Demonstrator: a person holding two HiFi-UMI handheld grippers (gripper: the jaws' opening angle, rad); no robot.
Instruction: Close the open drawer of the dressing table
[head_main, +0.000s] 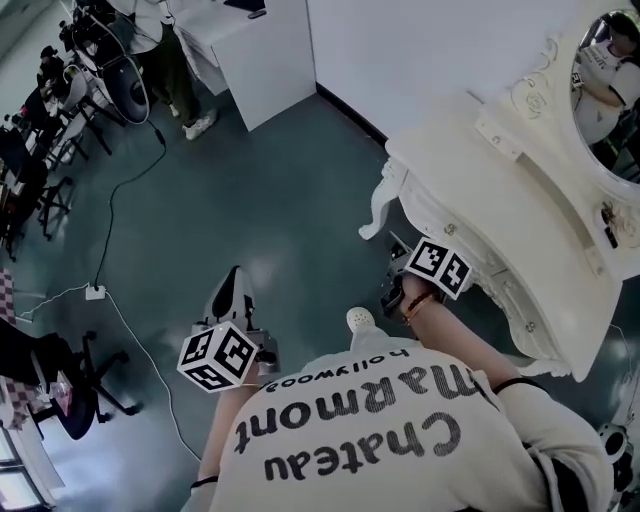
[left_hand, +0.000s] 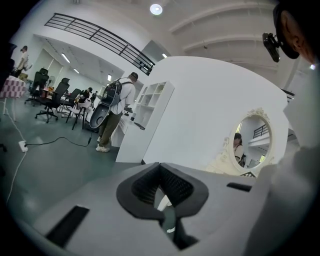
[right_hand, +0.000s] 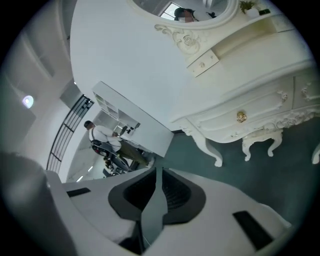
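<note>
Right gripper view shows us the cream carved dressing table (right_hand: 215, 107) at far right, its gold-knobbed drawer (right_hand: 262, 107) seemingly flush, so we judge the push done, hence our right tongs (right_hand: 156, 172) and left tongs (left_hand: 160, 167) sit closed, empty and apart from it.

Head view sits high and looks steeply down past the person's shirt (head_main: 400, 430) onto the floor (head_main: 260, 180), with the dressing table (head_main: 470, 160) at the right edge. Left gripper view faces level across the room, the mirror (left_hand: 252, 140) at far right. Right gripper view, rolled, sits near the table's drawer front (right_hand: 260, 107). All three seem to share the white shelf unit (head_main: 250, 60).
</note>
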